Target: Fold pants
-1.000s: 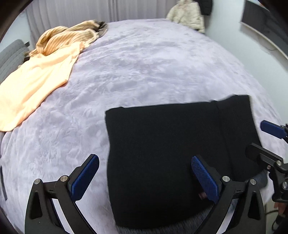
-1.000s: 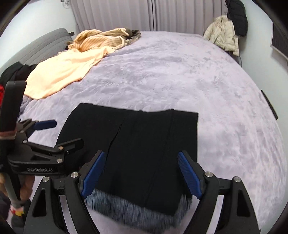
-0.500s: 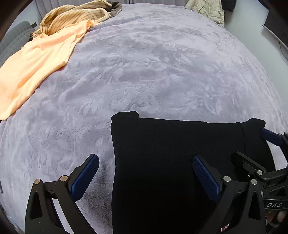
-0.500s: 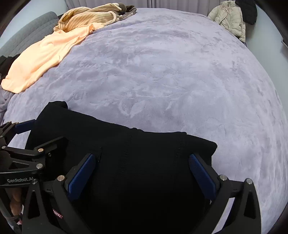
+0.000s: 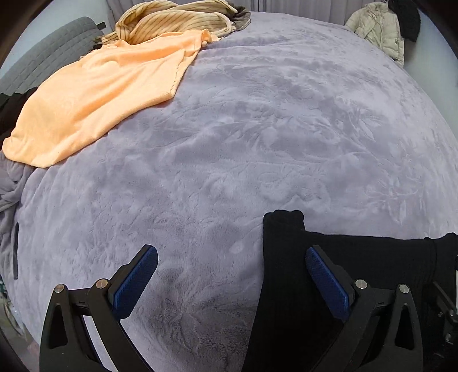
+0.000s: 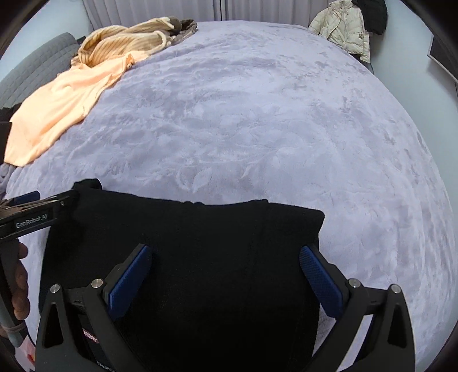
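The black pants [image 6: 200, 257] lie folded into a flat block at the near edge of the lilac bed. My right gripper [image 6: 226, 282] is open and empty, right above the middle of the block. My left gripper [image 5: 232, 282] is open and empty. It straddles the left edge of the pants [image 5: 357, 257], with its right finger over the cloth and its left finger over bare blanket. The left gripper also shows at the left of the right wrist view [image 6: 34, 204], beside the far left corner of the pants.
An orange garment [image 5: 94, 97] and a striped tan garment [image 5: 171, 23] lie at the far left of the bed [image 5: 272, 128]. A cream jacket [image 6: 343, 25] hangs on the wall at the far right. A grey sofa [image 5: 48, 57] stands at the far left.
Both grippers have come down close over the folded pants. The left gripper has shifted left, so the pants now fill only the lower right of its view.
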